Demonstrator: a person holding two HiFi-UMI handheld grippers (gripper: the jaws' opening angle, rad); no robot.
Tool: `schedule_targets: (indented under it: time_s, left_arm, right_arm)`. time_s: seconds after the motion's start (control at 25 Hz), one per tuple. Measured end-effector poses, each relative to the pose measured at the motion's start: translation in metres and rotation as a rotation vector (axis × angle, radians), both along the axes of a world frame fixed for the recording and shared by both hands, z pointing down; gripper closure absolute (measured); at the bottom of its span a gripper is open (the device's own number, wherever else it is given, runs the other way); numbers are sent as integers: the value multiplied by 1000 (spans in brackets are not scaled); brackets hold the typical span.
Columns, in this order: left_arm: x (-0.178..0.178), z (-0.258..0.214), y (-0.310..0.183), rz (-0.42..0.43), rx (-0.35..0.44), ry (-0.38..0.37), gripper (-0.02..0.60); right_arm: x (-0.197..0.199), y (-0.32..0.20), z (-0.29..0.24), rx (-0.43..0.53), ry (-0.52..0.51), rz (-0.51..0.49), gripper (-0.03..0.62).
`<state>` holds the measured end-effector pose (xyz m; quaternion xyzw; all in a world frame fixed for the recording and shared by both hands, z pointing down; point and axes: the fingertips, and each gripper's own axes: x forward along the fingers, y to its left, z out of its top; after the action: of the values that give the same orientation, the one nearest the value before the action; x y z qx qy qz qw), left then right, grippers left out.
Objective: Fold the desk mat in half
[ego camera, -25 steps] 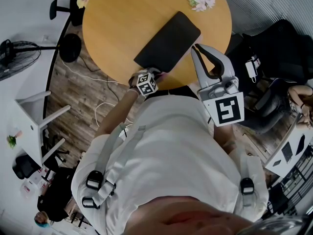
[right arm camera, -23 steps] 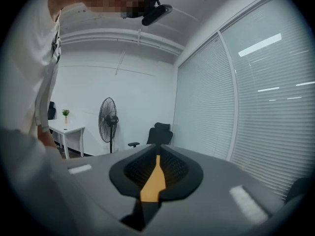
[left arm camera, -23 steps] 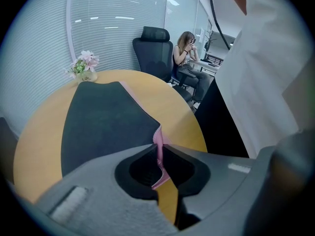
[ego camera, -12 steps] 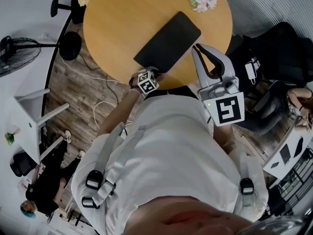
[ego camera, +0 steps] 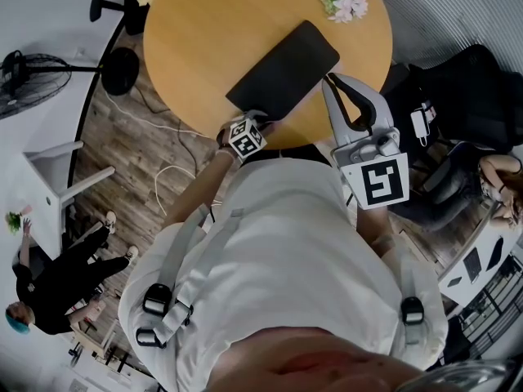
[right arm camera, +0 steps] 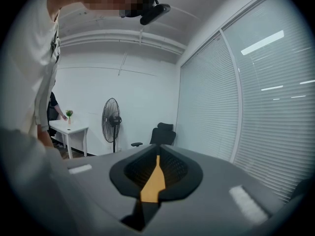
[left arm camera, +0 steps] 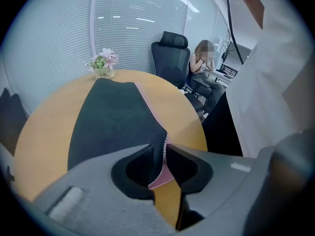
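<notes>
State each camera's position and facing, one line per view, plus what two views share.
Head view: on the person's head, facing steeply down past the white shirt at the table, desk mat, left gripper and right gripper.
Left gripper view: on the left gripper, facing across the table toward the flowers; its jaws show, the mat's corner between them.
Right gripper view: on the right gripper, facing across the room at a fan; its closed jaws and the shirt show.
Shared: head and left gripper views show desk mat and flowers.

Slatted blinds [right arm camera: 256,92] cover the windows; a pedestal fan [right arm camera: 111,116], white table [right arm camera: 69,128] and black office chair [right arm camera: 162,134] stand on plank flooring [ego camera: 139,149].
</notes>
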<state>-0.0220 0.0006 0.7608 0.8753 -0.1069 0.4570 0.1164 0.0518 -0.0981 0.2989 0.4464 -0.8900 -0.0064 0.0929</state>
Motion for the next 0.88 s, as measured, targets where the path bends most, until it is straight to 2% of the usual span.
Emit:
schedule_targets:
  time_s: [0.36, 0.64, 0.88]
  left_arm:
    - [5, -33, -7, -73, 27, 73, 499]
    - [0, -77, -34, -244, 75, 181, 509]
    - [-9, -149, -69, -409, 169, 331, 520]
  right_arm:
    - [-3, -2, -2, 4, -1, -22, 582]
    - [-11, -2, -2, 2, 11, -41, 589]
    - [-16, -2, -2, 3, 21, -54, 589]
